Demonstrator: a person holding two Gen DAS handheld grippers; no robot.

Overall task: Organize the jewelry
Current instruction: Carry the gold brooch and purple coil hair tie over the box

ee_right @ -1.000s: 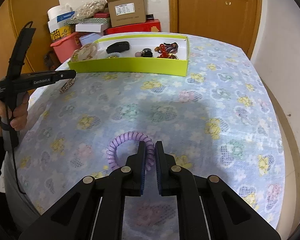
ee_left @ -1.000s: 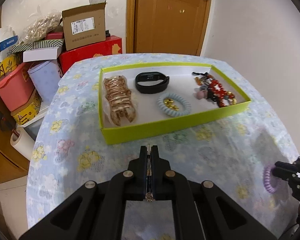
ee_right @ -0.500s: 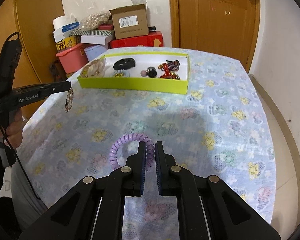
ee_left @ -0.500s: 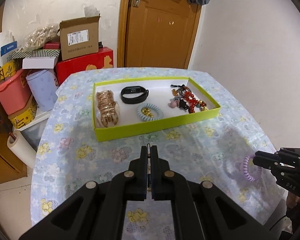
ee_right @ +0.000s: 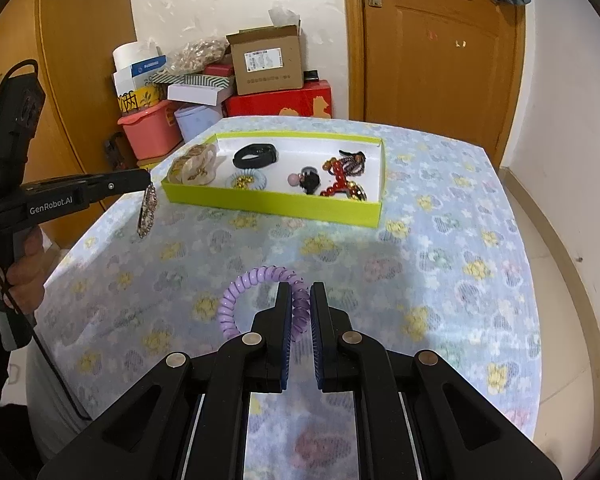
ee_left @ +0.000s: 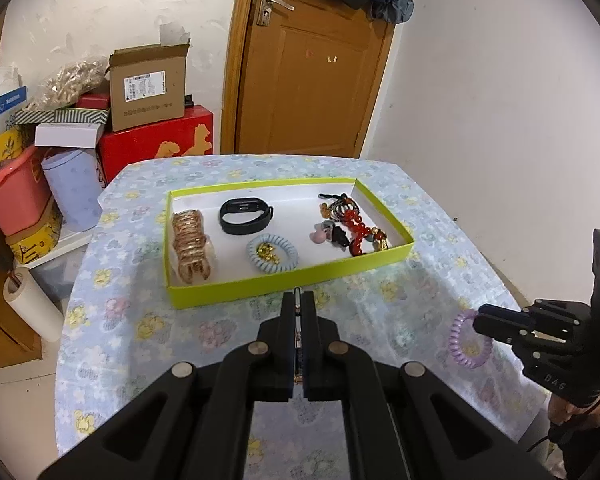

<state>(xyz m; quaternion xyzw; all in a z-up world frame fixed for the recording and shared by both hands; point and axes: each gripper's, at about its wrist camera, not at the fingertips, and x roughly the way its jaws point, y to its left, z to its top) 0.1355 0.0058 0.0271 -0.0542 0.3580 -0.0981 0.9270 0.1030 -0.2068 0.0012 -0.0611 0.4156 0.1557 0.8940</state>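
**poster1:** Jewelry status check. Purple coil hair tie (ee_right: 260, 300) is pinched in the right claw (ee_right: 298, 308), jaws narrow on one side of the loop, and it looks clear of the counter (ee_right: 440, 240). The rest of the ring sticks out to the left. The left claw (ee_left: 299, 320) is clamped on a thin beaded strap-like piece (ee_right: 147, 210) that hangs straight down from its tips, long axis vertical.

**poster2:** And the drop-off?

**poster1:** Green tray (ee_left: 292, 278), straight ahead on the far side of both claws, long side running left to right. In the left wrist view its near wall sits just past the left claw's tips, so I'd judge the left hand nearer. The right one is well back on the near right of the counter.

**poster2:** What's in there, counted?

**poster1:** One gold stack of bangles (ee_left: 190, 246) at the left end, one black band (ee_left: 246, 216), one pale blue coil tie (ee_left: 272, 254) with small gold bits inside its ring, and a tangle of red beads and dark hair ties (ee_left: 348, 224) at the right end. Can't count that pile. Two pieces are in the claws.
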